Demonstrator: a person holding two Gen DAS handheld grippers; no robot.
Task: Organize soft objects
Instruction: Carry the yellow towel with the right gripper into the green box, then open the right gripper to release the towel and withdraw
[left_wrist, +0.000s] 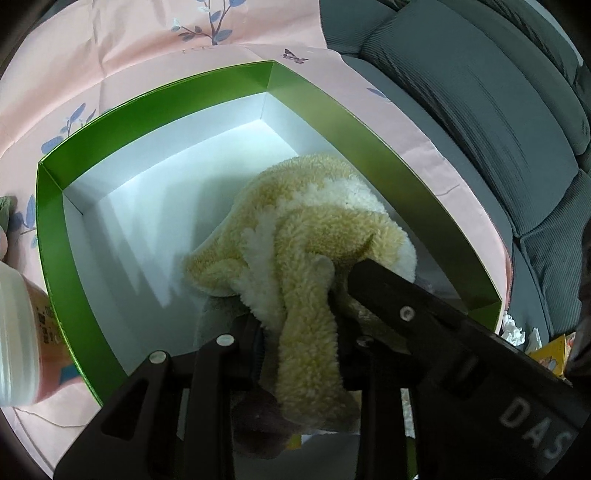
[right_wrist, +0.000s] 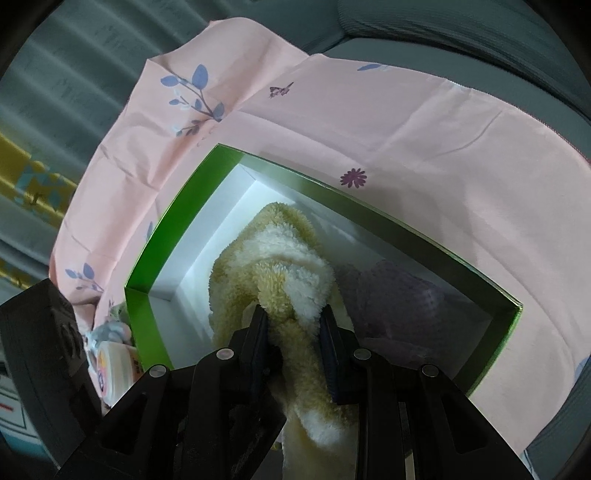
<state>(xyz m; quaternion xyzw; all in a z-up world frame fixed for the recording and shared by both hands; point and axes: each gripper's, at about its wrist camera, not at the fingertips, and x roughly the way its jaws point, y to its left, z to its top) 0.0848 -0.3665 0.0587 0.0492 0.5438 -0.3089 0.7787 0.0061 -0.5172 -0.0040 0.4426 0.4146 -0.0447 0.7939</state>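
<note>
Holding the fluffy yellow-and-white towel (left_wrist: 295, 236) by a bunched fold, we have the left gripper (left_wrist: 303, 332) and the right gripper (right_wrist: 293, 325) both clamped on it, fingers closed. It seems light, limp and easily bunched. Most of it lies inside the green box (left_wrist: 55, 221), its length running from us toward the far wall.

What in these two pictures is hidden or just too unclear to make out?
- Purple soft thing, right wrist view: shaded, half behind the fluffy yellow towel; cannot say what it is.
- Box floor under the towel, both views: covered.
- Left gripper fingers, left wrist view: buried in towel.
- Pink container, left wrist view: blurred, cut by the edge.
- Yellow packet, left wrist view: behind the right gripper.
</note>
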